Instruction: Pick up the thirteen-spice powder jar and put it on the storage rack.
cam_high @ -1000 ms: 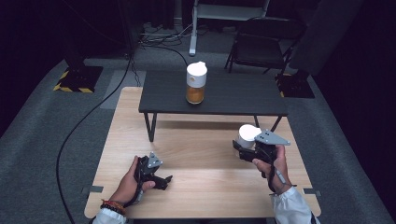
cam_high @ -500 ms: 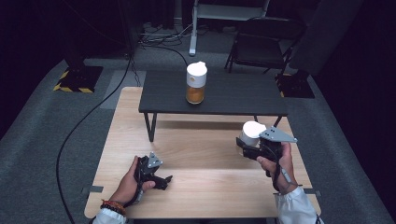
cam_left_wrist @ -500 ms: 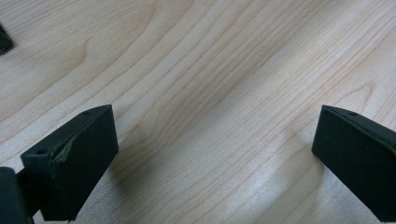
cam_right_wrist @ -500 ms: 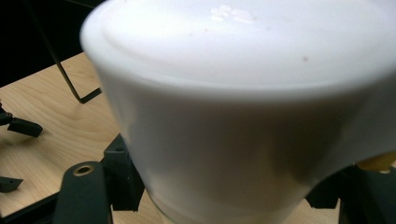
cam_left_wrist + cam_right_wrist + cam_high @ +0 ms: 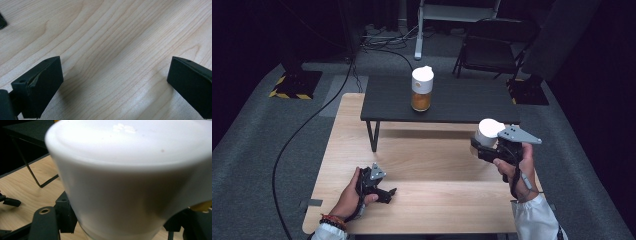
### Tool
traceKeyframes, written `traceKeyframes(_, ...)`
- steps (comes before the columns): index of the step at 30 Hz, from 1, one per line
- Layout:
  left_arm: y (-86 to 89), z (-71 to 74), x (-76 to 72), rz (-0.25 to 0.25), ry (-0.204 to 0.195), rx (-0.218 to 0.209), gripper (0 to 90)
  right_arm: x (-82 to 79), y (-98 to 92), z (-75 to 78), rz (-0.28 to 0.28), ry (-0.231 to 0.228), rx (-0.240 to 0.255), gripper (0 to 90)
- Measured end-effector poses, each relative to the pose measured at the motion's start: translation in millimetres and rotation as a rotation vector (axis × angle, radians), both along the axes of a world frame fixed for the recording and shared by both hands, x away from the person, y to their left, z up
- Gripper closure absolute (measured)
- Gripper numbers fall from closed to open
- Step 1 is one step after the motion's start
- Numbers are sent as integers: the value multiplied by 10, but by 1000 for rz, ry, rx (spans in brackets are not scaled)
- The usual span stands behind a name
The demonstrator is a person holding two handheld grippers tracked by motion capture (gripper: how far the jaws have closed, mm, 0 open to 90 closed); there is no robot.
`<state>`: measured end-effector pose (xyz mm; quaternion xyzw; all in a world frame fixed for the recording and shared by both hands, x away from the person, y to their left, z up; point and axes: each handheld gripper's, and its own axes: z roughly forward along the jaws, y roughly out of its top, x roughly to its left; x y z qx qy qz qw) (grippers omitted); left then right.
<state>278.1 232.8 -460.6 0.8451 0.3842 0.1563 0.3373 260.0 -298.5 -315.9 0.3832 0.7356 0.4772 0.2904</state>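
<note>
While my right claw (image 5: 486, 145) is clenched around the white-capped bottle (image 5: 489, 132), I hold it clear above the wooden desk (image 5: 432, 165), just in front of the low black table (image 5: 447, 102), so it can be carried without dragging. My left claw (image 5: 384, 192) rests on the desk, well to the left of the bottle, jaws released and empty. Judging by the cap, the bottle points up, its long axis near upright. A second bottle (image 5: 421, 88) stands upright on the black table.
</note>
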Motion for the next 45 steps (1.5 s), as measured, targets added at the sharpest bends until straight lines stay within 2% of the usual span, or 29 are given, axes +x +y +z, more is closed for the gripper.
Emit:
traceKeyframes(8, 0, 0, 0, 0, 0, 0, 0, 2, 55, 146, -19, -13, -14, 300)
traceKeyframes(20, 0, 0, 1, 0, 0, 0, 0, 87, 135, 369, -49, -29, -24, 300)
traceKeyframes(30, 2, -2, 0, -1, -1, -1, 0, 269, 253, 560, -76, -33, -37, 300)
traceKeyframes(40, 1, -1, 0, 0, 0, -1, 0, 527, 372, 594, -99, -40, -29, 300)
traceKeyframes(45, 0, 1, 0, 1, 1, 0, 0, 641, 429, 616, -133, -38, -19, 300)
